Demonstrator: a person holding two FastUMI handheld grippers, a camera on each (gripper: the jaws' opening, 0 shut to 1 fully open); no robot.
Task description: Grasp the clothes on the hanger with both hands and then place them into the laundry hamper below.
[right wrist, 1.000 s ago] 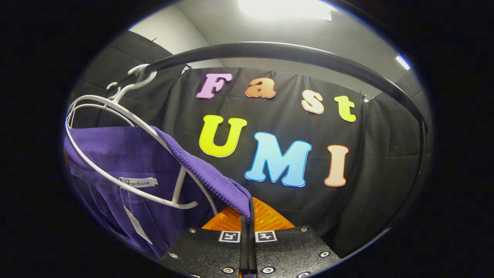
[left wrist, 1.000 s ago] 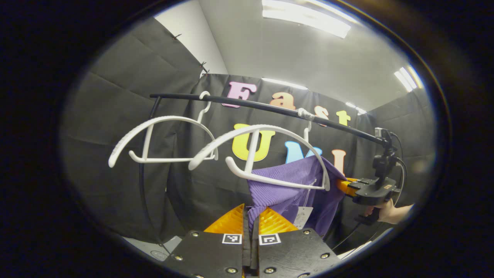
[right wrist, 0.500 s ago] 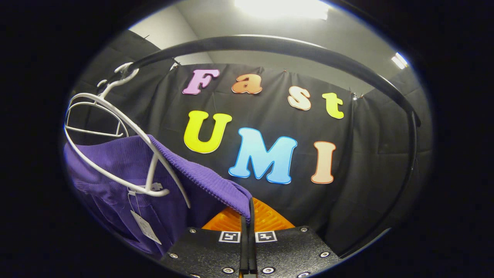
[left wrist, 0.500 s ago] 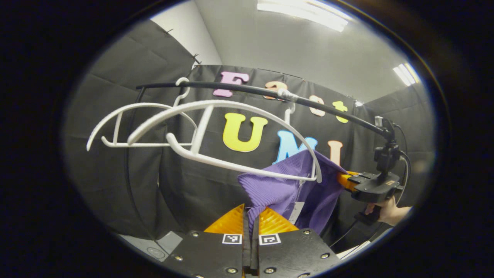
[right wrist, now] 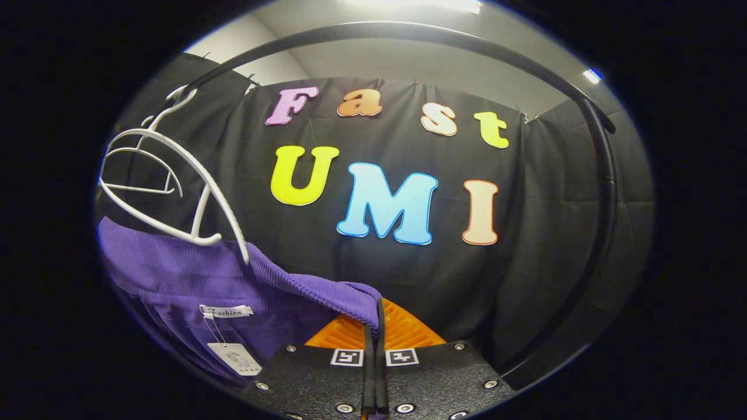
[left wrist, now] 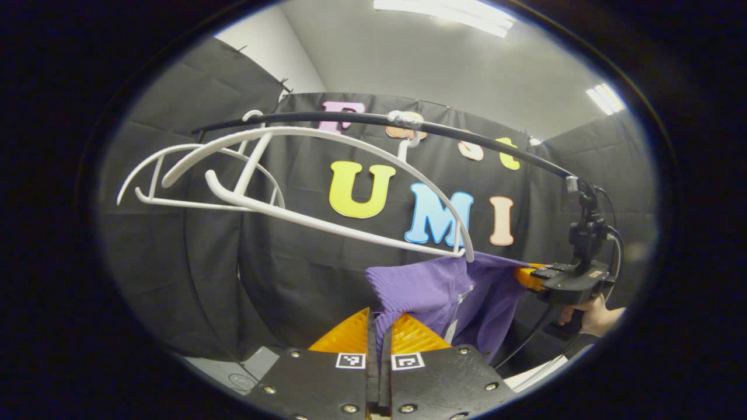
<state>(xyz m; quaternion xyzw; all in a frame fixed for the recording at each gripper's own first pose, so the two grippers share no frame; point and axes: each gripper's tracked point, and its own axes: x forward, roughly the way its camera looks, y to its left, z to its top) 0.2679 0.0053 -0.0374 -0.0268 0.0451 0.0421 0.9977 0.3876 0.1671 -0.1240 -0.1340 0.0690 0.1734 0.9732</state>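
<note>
A purple ribbed garment (left wrist: 443, 291) hangs stretched between my two grippers, just below a white hanger (left wrist: 327, 224). My left gripper (left wrist: 379, 329) is shut on one edge of the garment. In the left gripper view, the right gripper (left wrist: 528, 277) pinches the far edge, held by a hand (left wrist: 592, 318). In the right gripper view, my right gripper (right wrist: 376, 318) is shut on the purple garment (right wrist: 222, 280), whose neck label and paper tag (right wrist: 227, 356) face me. The white hanger (right wrist: 198, 186) now sits above the cloth, free of it.
A black clothes rail (left wrist: 408, 125) arches overhead, seen also as the black rail (right wrist: 601, 169) curving down on the right. A second bare white hanger (left wrist: 157, 181) hangs further left on the rail. A grey floor patch (left wrist: 245, 367) shows low left.
Both grippers have come down with the garment. The cloth has slipped off the hanger's end and now hangs below it; the hanger has swung up and left.
</note>
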